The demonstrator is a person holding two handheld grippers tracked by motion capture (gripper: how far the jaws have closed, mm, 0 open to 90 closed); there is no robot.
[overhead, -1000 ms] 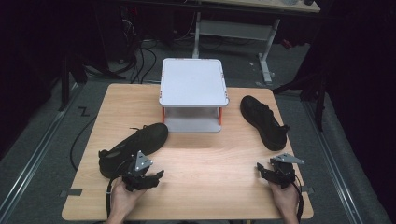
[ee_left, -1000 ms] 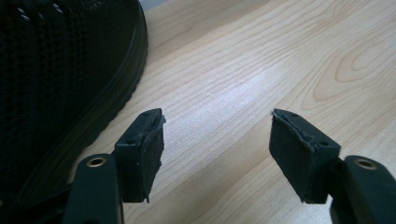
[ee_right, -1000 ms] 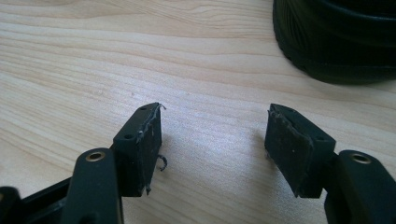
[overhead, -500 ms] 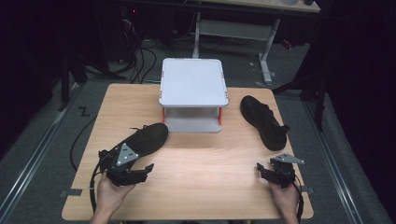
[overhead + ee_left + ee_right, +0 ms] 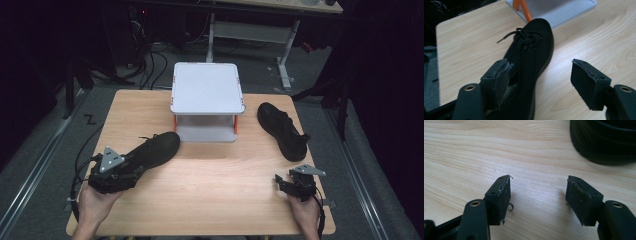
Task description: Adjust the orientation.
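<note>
Left gripper [image 5: 131, 172] hangs wide open over the heel of the left shoe [image 5: 152, 150], jaws just opening, and next must close on it.

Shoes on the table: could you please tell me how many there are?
2: the left black shoe lies by the left gripper; the right black shoe lies beside the white stand. None seems hidden.
</note>
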